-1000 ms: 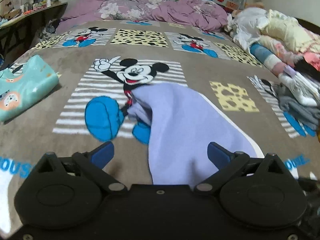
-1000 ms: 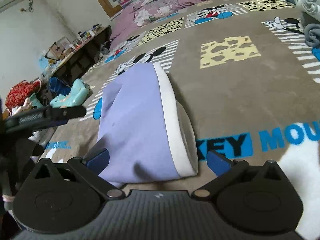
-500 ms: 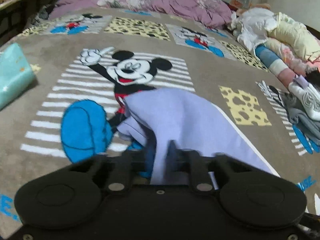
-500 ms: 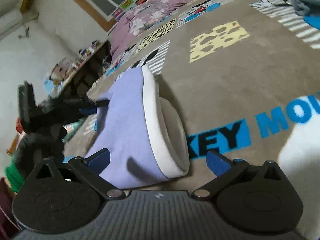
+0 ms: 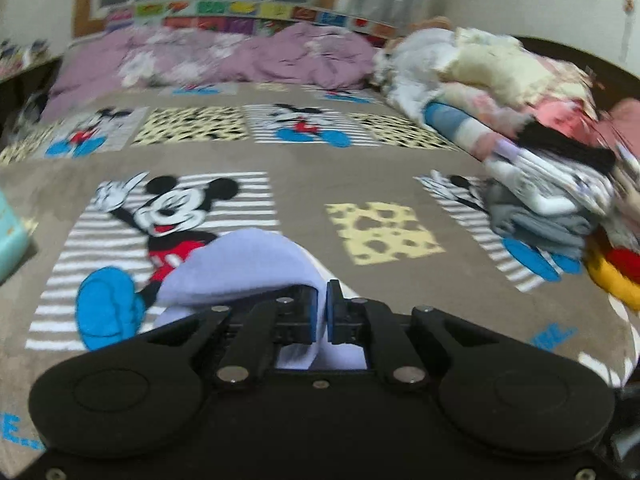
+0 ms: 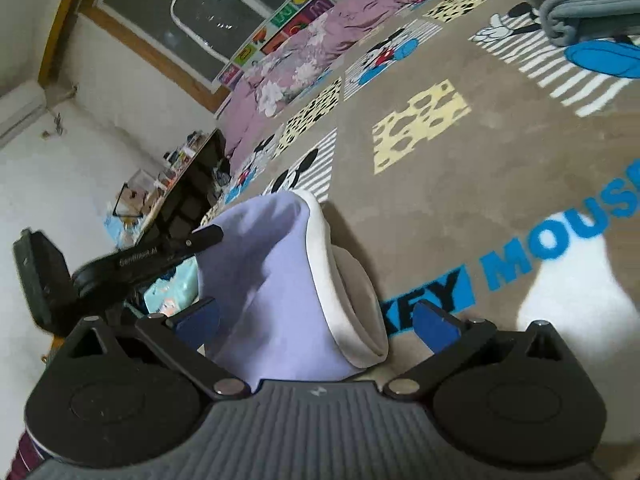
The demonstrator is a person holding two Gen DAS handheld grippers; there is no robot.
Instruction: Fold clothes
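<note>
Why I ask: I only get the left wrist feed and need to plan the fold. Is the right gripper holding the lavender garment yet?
Observer: No. The right gripper is open, its blue pads either side of the lavender garment's near end, not pressing it.
Operator: How does my left grip look from there?
Observer: The left gripper, whose jaws have just been closing, pinches a far edge of the cloth and holds it raised off the blanket.
Operator: Anything on the garment's right side?
Observer: A white band runs along that edge, and it gapes open near the right gripper.
</note>
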